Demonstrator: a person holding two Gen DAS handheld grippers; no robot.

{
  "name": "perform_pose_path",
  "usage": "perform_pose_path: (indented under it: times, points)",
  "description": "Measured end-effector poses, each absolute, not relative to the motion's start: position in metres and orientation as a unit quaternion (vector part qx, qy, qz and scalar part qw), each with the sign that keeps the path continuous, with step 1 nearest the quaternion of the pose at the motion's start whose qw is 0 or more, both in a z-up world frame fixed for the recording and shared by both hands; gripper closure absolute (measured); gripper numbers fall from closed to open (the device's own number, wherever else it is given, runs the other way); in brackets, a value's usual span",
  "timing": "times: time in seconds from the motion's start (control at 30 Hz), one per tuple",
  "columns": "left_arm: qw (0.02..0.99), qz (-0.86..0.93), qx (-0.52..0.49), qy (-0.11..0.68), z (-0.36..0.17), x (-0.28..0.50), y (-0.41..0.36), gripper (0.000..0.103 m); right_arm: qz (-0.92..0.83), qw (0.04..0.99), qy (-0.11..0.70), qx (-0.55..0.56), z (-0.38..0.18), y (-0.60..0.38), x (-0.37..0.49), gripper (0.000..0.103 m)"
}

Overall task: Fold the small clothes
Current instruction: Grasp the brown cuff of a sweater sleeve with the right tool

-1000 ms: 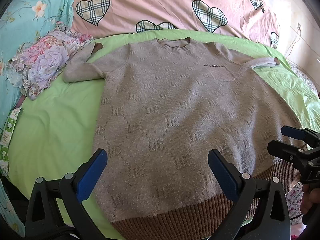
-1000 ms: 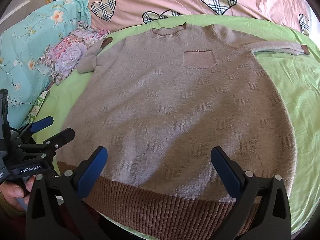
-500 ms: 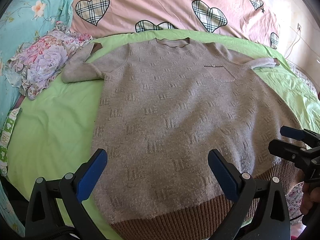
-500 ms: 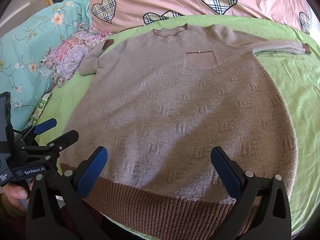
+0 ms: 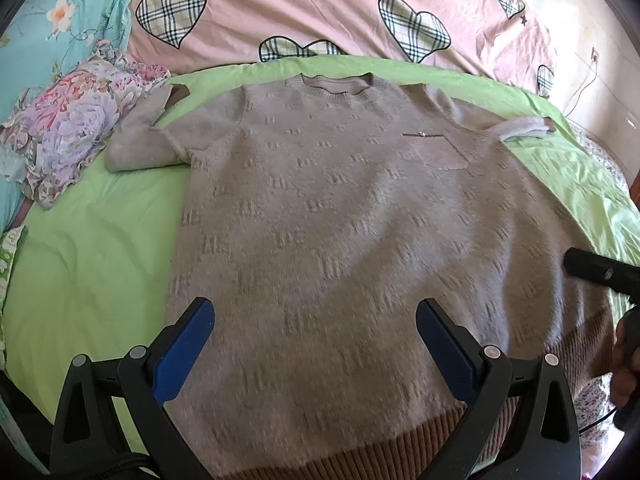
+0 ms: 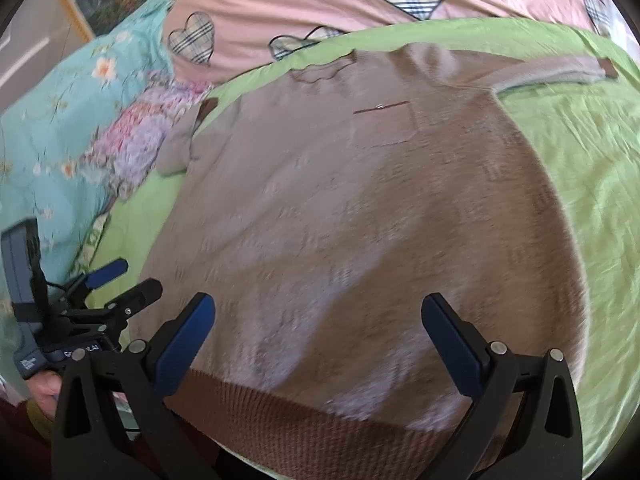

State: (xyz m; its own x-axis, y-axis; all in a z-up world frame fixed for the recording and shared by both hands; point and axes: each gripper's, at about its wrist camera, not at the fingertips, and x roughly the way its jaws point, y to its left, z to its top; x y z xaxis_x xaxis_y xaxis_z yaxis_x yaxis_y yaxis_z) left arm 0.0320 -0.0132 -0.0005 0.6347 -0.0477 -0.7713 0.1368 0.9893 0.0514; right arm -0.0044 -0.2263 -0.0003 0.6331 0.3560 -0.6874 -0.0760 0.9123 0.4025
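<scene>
One taupe knit sweater [image 5: 340, 240] spread flat, brown ribbed hem [image 6: 304, 416], chest pocket; both grippers [image 5: 316, 344] [image 6: 320, 340] gaping, empty

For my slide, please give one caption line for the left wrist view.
Open left gripper above a beige sweater spread flat on a green sheet.

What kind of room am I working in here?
Most likely a bedroom: the sweater lies spread on a bed with a green sheet, a pink heart-print quilt behind it and a framed picture on the wall.
</scene>
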Motion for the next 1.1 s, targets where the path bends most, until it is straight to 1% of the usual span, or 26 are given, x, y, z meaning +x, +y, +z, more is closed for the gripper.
perform_pose_path:
  times: [0.2, 0.3, 0.37, 0.43, 0.63, 0.7, 0.77, 0.97, 1.1]
  points:
    - [0.898, -0.044, 0.033, 0.437, 0.001, 0.06, -0.014, 0.002, 0.085, 0.881, 0.407, 0.225, 0.01, -0.288, 0.018, 0.006]
    - [0.899, -0.039, 0.035, 0.434, 0.004, 0.076, -0.017, 0.002, 0.056, 0.886, 0.399, 0.227, 0.021, -0.321, 0.032, 0.015]
    - [0.9, -0.036, 0.036, 0.433, 0.005, 0.087, -0.018, 0.002, 0.034, 0.892, 0.392, 0.224, 0.029, -0.344, 0.045, 0.023]
    - [0.901, -0.031, 0.038, 0.431, 0.006, 0.1, -0.019, 0.002, 0.019, 0.894, 0.385, 0.229, 0.034, -0.367, 0.058, 0.027]
    - [0.901, -0.016, 0.034, 0.432, 0.011, 0.136, -0.015, 0.002, -0.031, 0.886, 0.373, 0.275, 0.035, -0.448, 0.107, 0.034]
    - [0.9, -0.01, 0.03, 0.434, 0.011, 0.148, -0.013, 0.002, -0.048, 0.881, 0.366, 0.297, 0.033, -0.479, 0.125, 0.038]
    - [0.898, -0.006, 0.026, 0.439, 0.01, 0.161, -0.011, 0.002, -0.067, 0.873, 0.359, 0.324, 0.029, -0.51, 0.143, 0.045]
    - [0.894, 0.004, 0.03, 0.446, 0.005, 0.19, -0.015, 0.002, -0.121, 0.859, 0.333, 0.371, 0.019, -0.589, 0.196, 0.048]
    - [0.89, 0.003, 0.026, 0.455, 0.0, 0.205, -0.021, 0.002, -0.154, 0.842, 0.329, 0.398, 0.006, -0.632, 0.225, 0.05]
